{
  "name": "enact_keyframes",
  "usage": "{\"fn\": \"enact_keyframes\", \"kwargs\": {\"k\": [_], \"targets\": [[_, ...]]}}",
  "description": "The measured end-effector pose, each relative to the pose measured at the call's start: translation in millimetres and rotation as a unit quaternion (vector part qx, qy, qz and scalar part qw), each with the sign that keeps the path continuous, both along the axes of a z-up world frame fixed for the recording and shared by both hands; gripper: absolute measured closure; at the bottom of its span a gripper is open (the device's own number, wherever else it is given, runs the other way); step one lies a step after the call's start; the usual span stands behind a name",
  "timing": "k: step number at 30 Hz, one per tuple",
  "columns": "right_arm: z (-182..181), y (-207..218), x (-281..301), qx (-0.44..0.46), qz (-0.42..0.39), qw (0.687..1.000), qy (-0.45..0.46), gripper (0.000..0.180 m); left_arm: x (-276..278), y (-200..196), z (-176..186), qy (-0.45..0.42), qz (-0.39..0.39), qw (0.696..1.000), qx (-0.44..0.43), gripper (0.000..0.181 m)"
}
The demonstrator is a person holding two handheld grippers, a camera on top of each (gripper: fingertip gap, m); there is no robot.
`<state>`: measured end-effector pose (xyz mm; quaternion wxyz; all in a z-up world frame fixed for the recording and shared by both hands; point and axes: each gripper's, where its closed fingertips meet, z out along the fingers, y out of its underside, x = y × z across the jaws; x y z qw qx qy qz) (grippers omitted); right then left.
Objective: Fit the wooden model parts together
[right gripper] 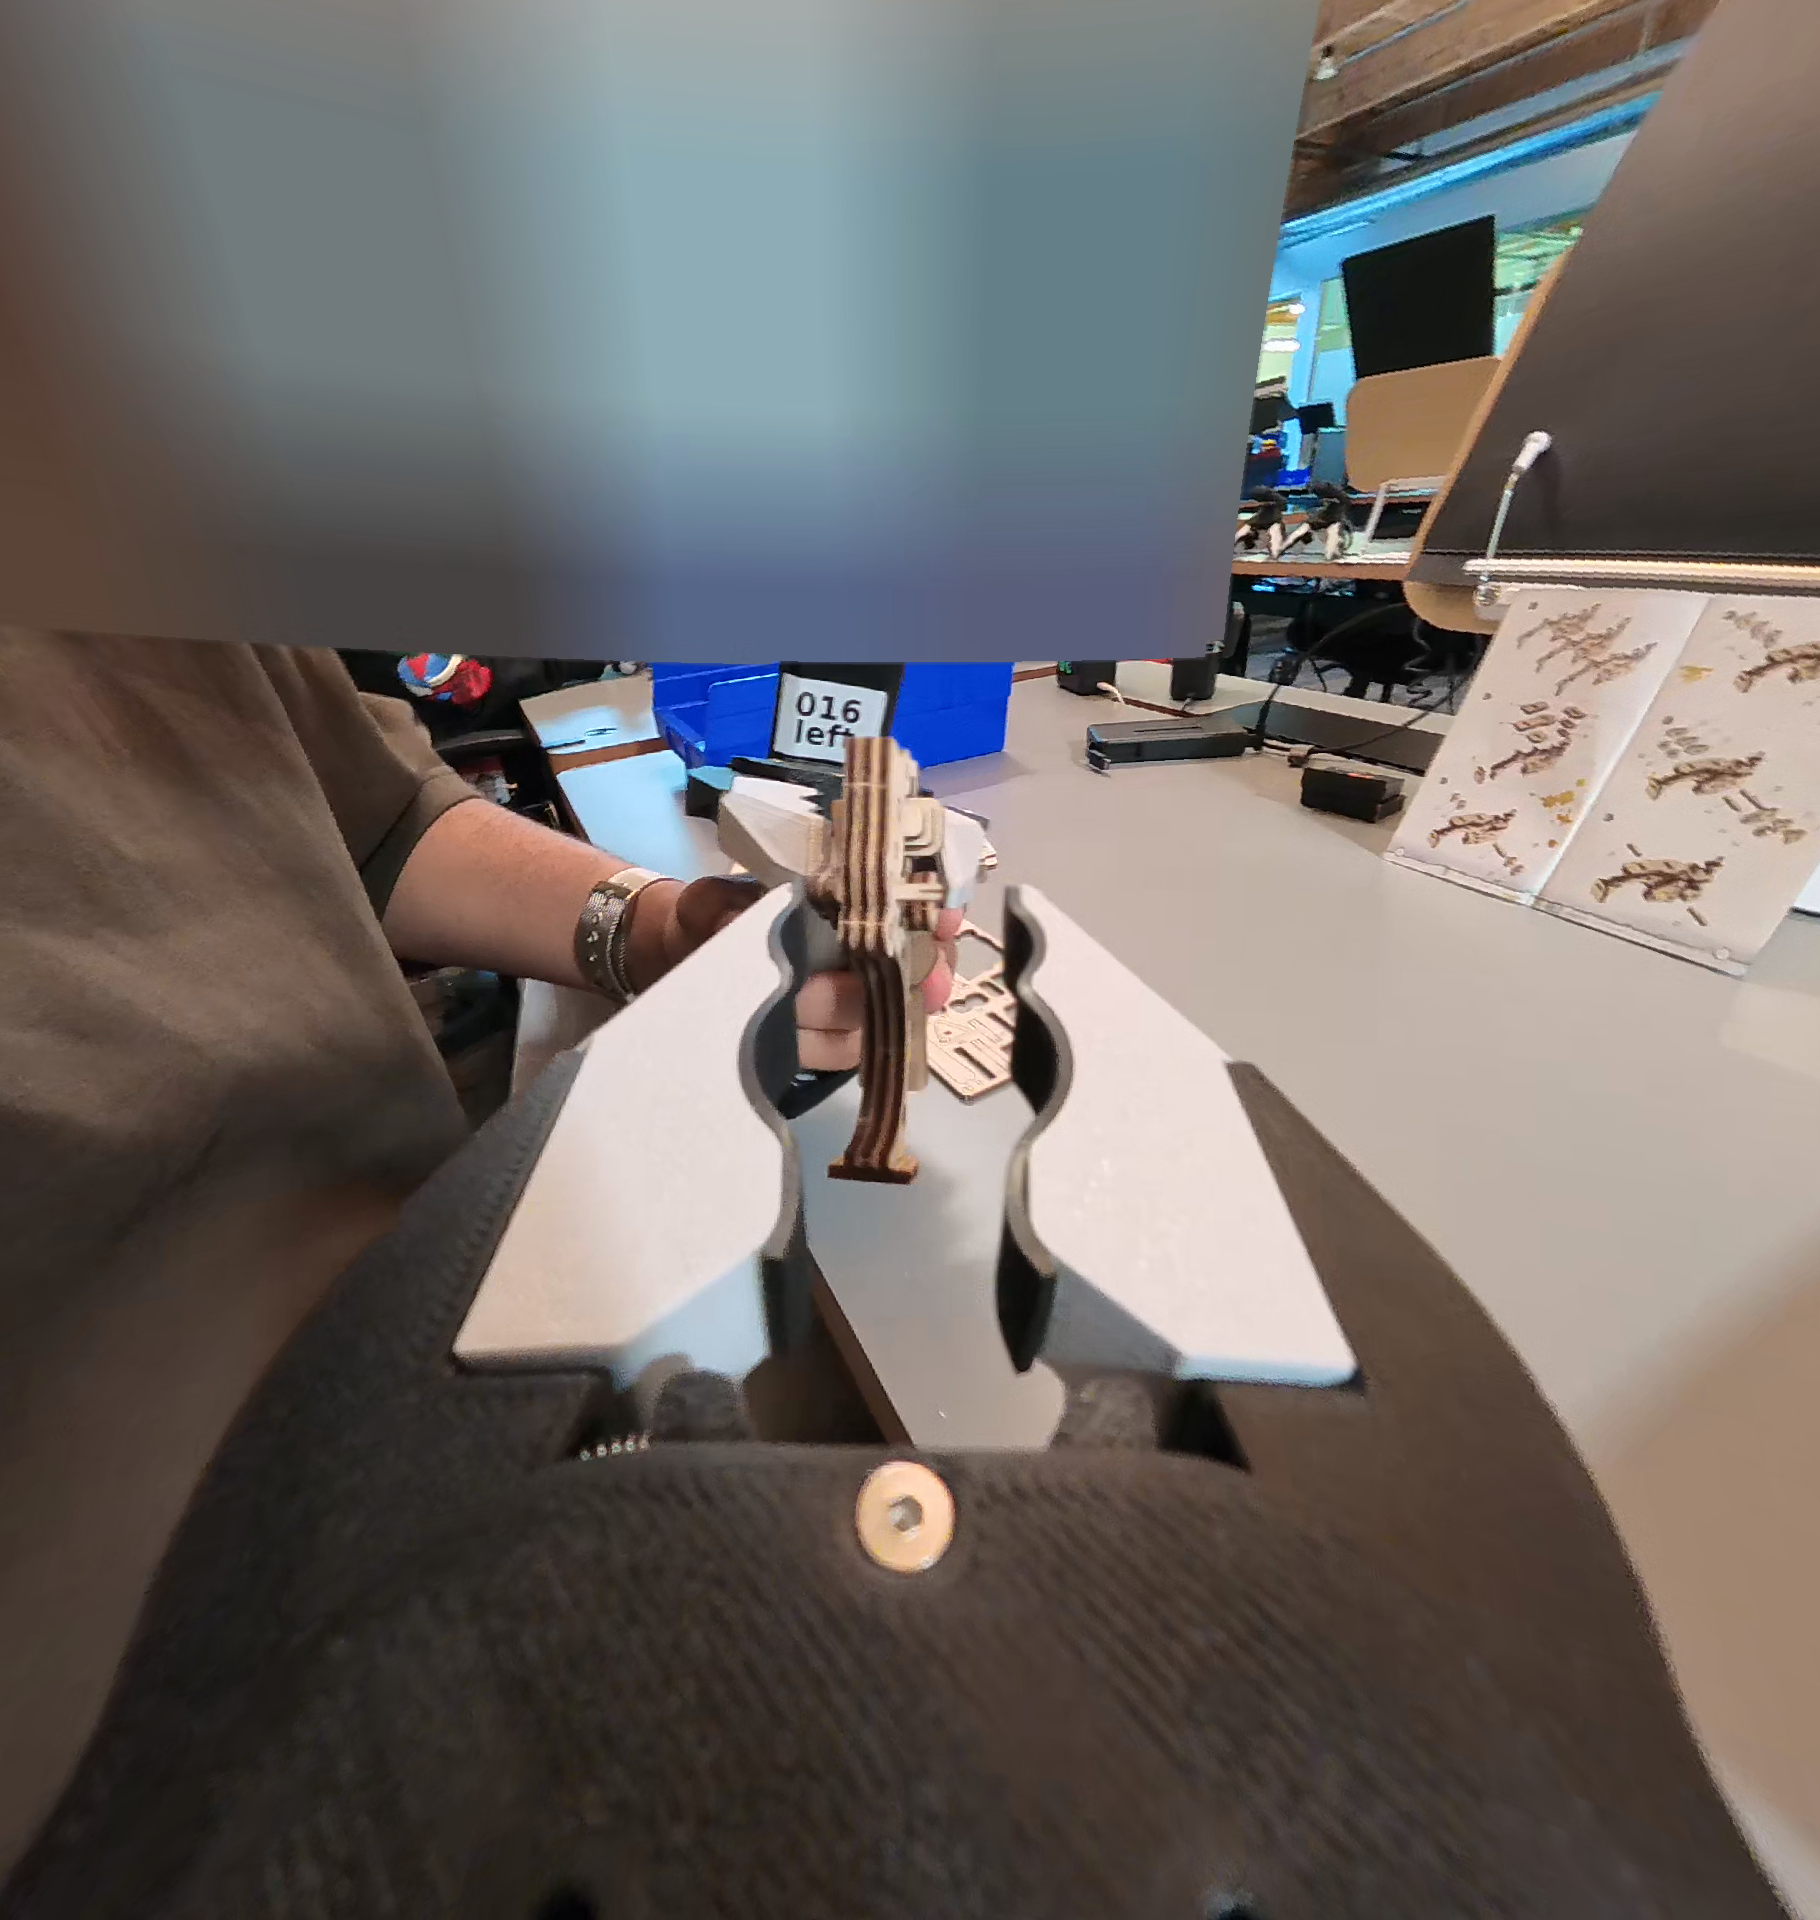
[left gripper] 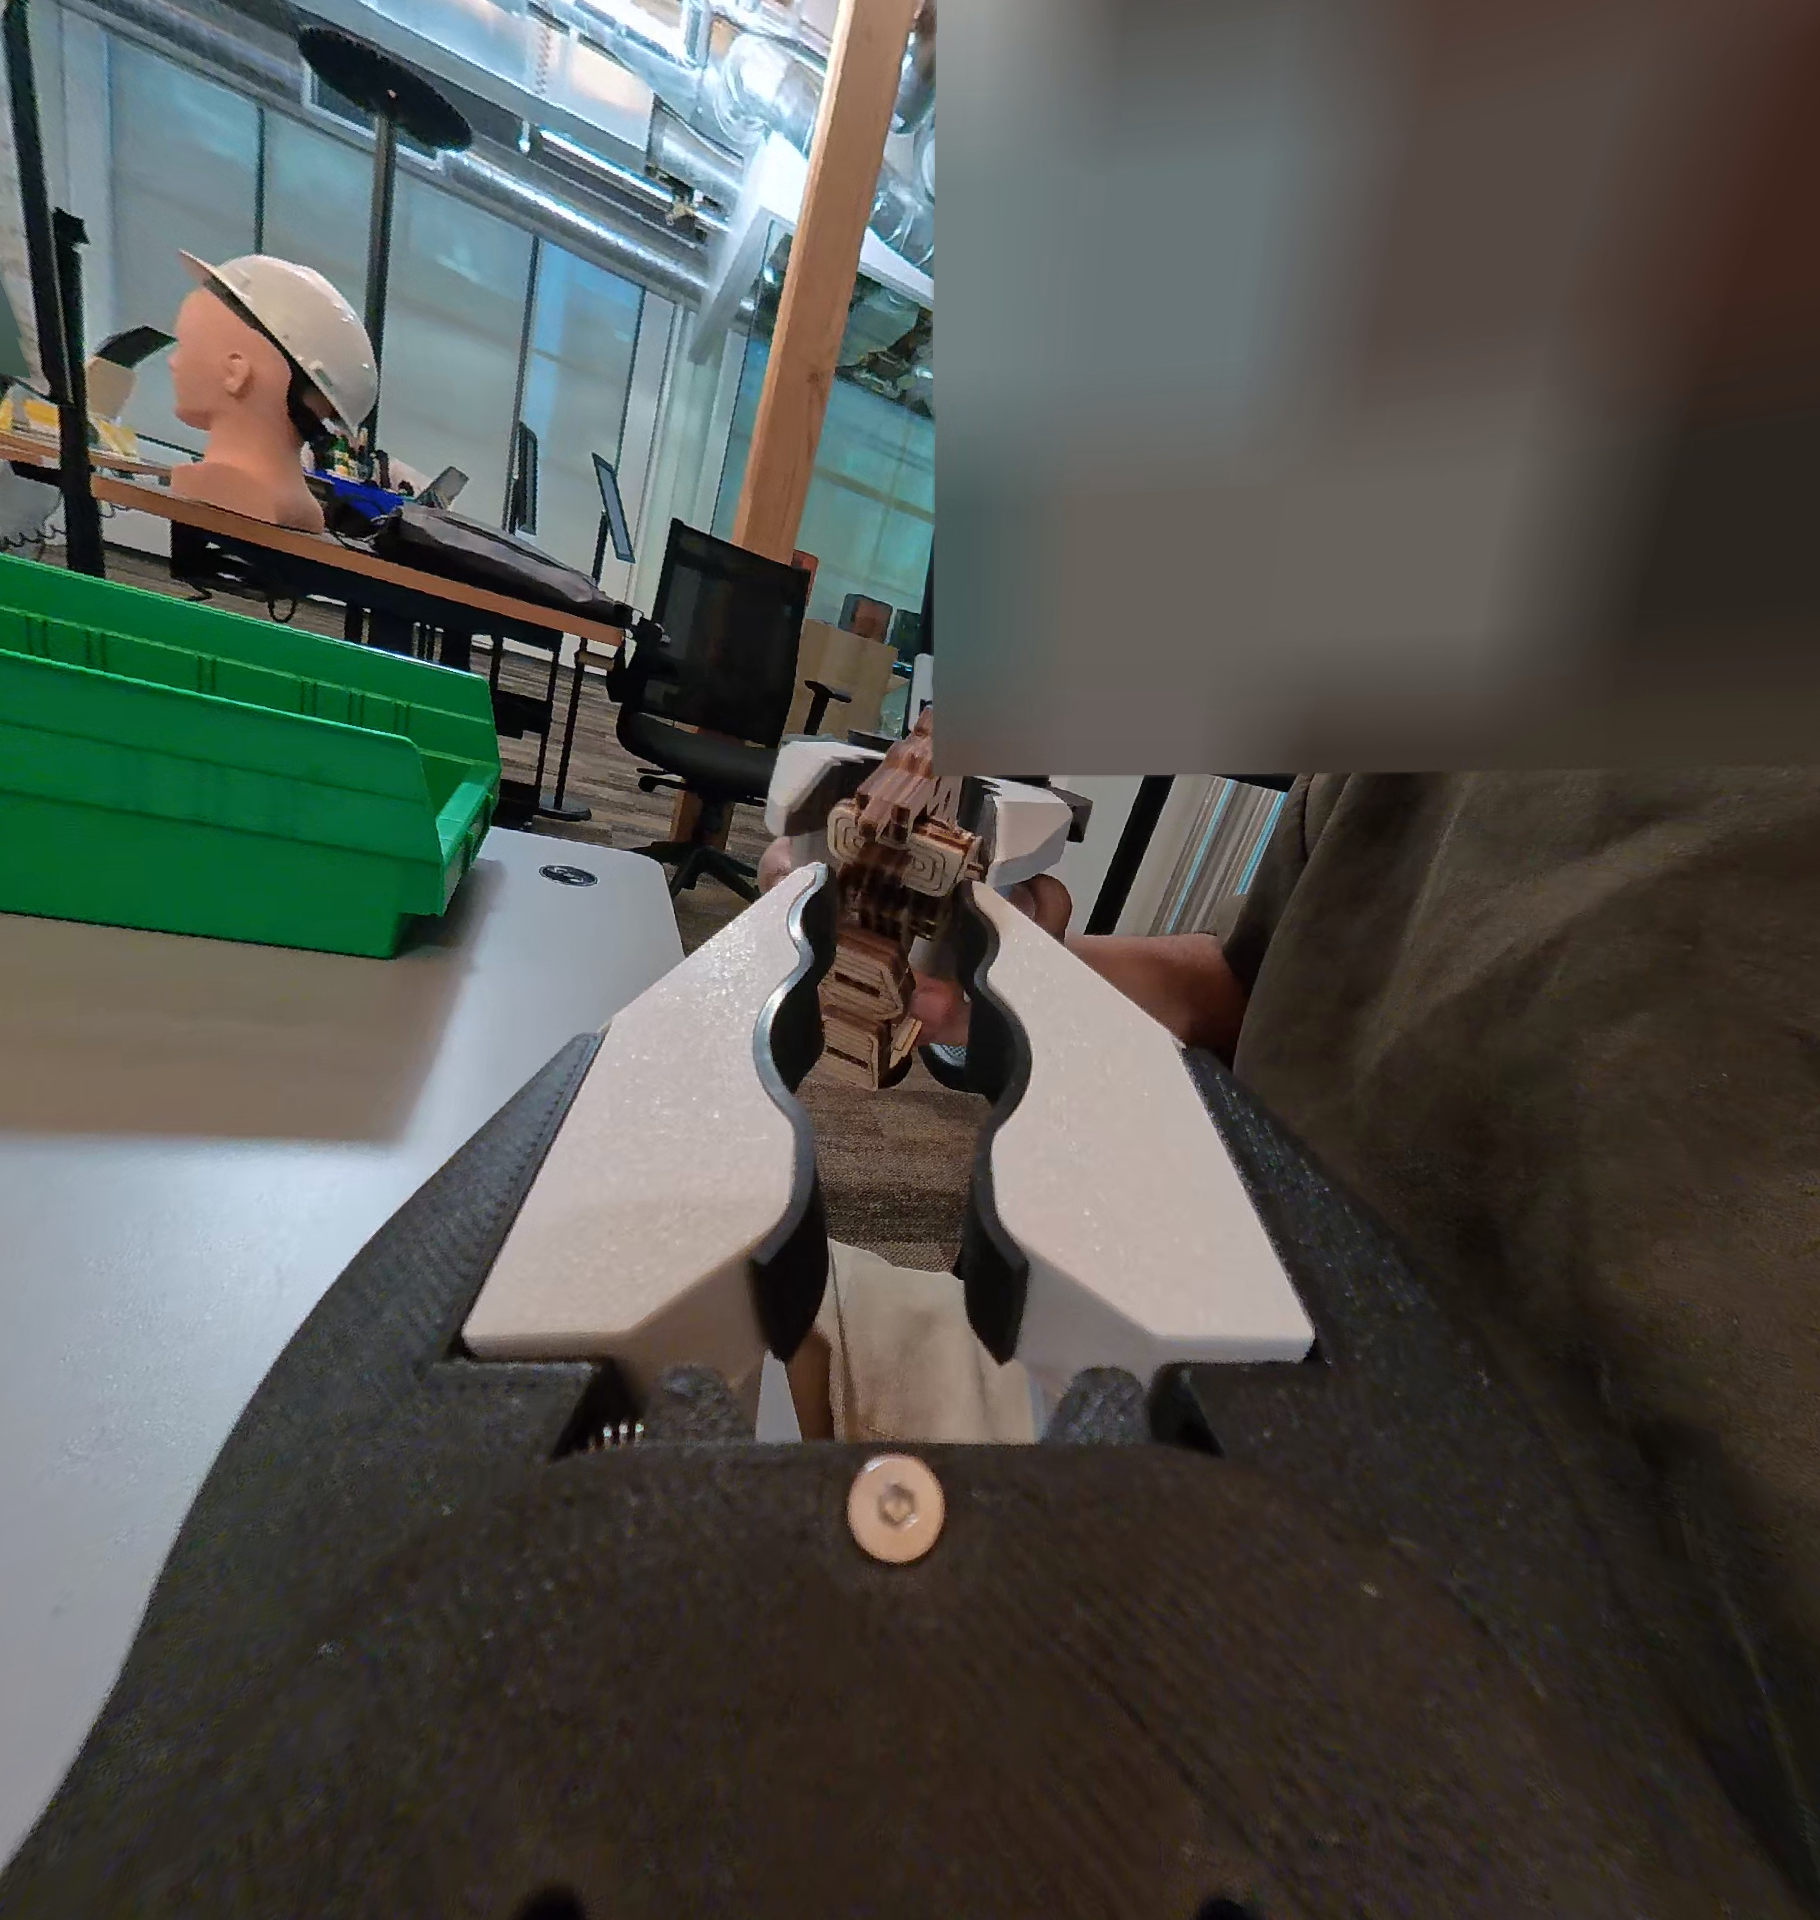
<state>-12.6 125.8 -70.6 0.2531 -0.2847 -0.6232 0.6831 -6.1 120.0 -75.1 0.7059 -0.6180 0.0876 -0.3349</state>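
The wooden model (left gripper: 885,966), a layered light and dark plywood piece, hangs upright in the air over the table edge. My left gripper (left gripper: 895,894) is shut on its upper part. In the right wrist view the model (right gripper: 880,987) stands between my right gripper's (right gripper: 901,909) fingers, which are open with gaps on both sides. The left gripper (right gripper: 864,831) shows behind it, clamped on the model. The right gripper (left gripper: 916,810) shows beyond the model in the left wrist view, with its fingers spread.
Green bins (left gripper: 210,748) stand on the grey table (left gripper: 158,1299) at left. A flat wooden parts sheet (right gripper: 973,1029) lies on the table below the model. Instruction sheets (right gripper: 1633,769) lean at right. A blue bin (right gripper: 719,707) and black devices (right gripper: 1166,743) stand farther back. A person's torso is close.
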Motion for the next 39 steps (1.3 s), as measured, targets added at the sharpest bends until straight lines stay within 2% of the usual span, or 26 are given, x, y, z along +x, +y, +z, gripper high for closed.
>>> {"fn": "enact_keyframes", "kwargs": {"k": [5, 9, 12, 14, 19, 21, 22, 23, 28, 31, 33, 38, 39], "targets": [[0.3, -3.8, 2.9, 0.009, 0.01, 1.0, 0.005, 0.156, -0.8, -0.1, -0.1, -0.001, 0.001, 1.0, 0.0, 0.161], [0.7, -3.3, 2.7, 0.009, 0.008, 1.0, 0.006, 0.156, -0.9, 0.5, 0.0, -0.001, 0.002, 1.0, -0.001, 0.161], [0.3, 1.8, -2.2, 0.0, -0.01, 1.0, -0.002, 0.141, -1.2, 0.4, -0.1, -0.002, 0.003, 1.0, -0.001, 0.161], [0.1, -2.6, 1.8, 0.005, 0.008, 1.0, 0.002, 0.156, -1.2, 0.5, -0.7, 0.0, 0.003, 1.0, -0.001, 0.161], [1.5, -2.8, 2.4, 0.007, 0.006, 1.0, 0.004, 0.155, -0.6, 0.5, 0.4, -0.003, 0.001, 1.0, 0.0, 0.161], [2.3, 2.4, -3.0, -0.004, -0.017, 1.0, 0.0, 0.137, -0.8, -0.1, 0.9, -0.008, -0.001, 1.0, 0.001, 0.161], [1.6, 2.8, -3.1, -0.002, -0.017, 1.0, 0.0, 0.141, -1.7, 0.7, 0.0, -0.007, 0.003, 1.0, -0.002, 0.161], [0.7, -1.4, 0.8, 0.005, 0.001, 1.0, 0.003, 0.156, -1.1, 0.4, -0.9, -0.002, 0.001, 1.0, -0.002, 0.161], [2.1, -2.5, 2.6, 0.009, 0.004, 1.0, 0.006, 0.156, -0.6, 0.7, 0.2, -0.004, 0.002, 1.0, -0.001, 0.161], [2.1, 3.2, -3.6, -0.001, -0.023, 1.0, 0.002, 0.137, -1.5, 0.3, 0.3, -0.007, 0.001, 1.0, 0.0, 0.161], [1.1, -2.5, 1.8, 0.004, 0.003, 1.0, 0.005, 0.156, -0.5, 0.2, -0.9, -0.002, -0.001, 1.0, -0.001, 0.161], [2.8, -2.7, 2.7, 0.009, 0.0, 1.0, 0.01, 0.156, -0.6, 0.4, 0.3, -0.005, 0.0, 1.0, 0.0, 0.16], [3.2, -1.3, 0.8, 0.003, -0.007, 1.0, 0.009, 0.148, -0.6, 0.0, 0.6, -0.008, -0.003, 1.0, 0.0, 0.161]]}}
